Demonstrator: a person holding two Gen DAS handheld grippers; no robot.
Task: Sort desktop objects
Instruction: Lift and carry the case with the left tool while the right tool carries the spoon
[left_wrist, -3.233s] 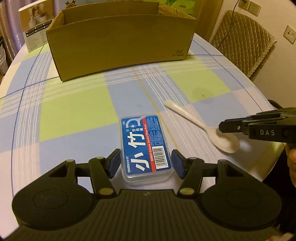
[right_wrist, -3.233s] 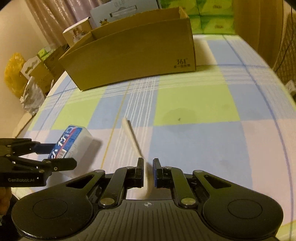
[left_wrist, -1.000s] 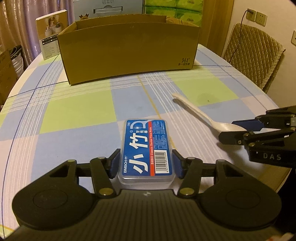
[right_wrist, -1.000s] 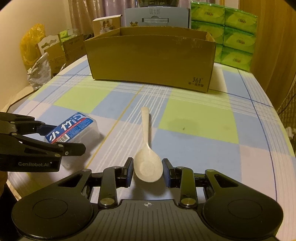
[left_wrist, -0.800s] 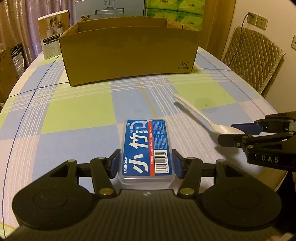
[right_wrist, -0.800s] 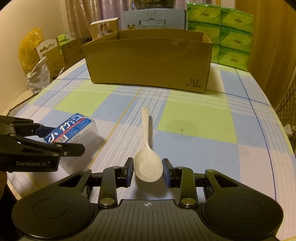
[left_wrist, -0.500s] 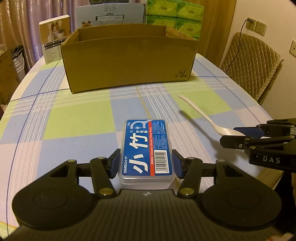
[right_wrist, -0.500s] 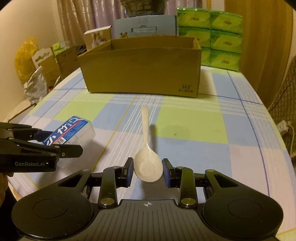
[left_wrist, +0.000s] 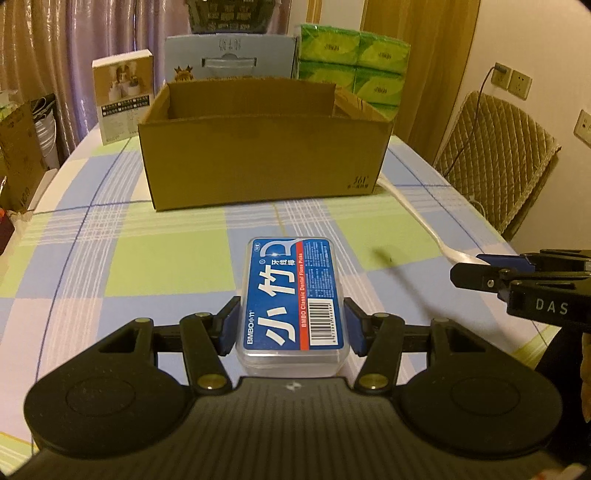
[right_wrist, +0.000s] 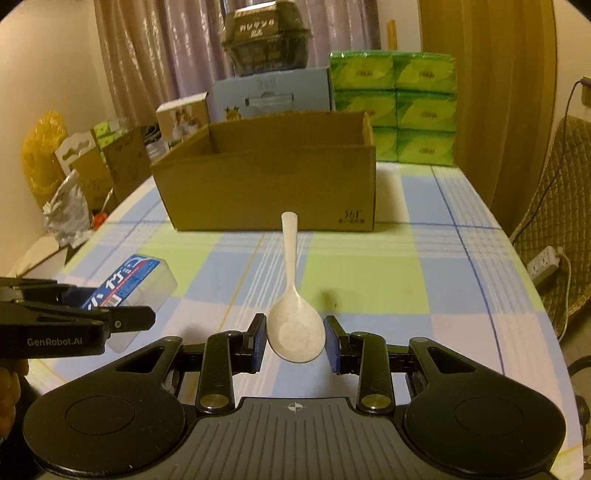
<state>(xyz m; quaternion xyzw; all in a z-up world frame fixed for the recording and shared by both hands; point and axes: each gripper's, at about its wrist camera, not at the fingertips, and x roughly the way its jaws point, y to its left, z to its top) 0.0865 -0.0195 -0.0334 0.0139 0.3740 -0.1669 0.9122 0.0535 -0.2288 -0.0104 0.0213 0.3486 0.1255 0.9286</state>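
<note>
Left tongs clamped on blue-labelled clear plastic floss-pick box | right tongs gripping cream plastic spoon by bowl, handle at 12 o'clock

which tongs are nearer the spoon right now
Right. The right tongs are shut on the spoon, gripping its bowl. The left tongs are off to the spoon's left, shut on the floss pick box.
</note>
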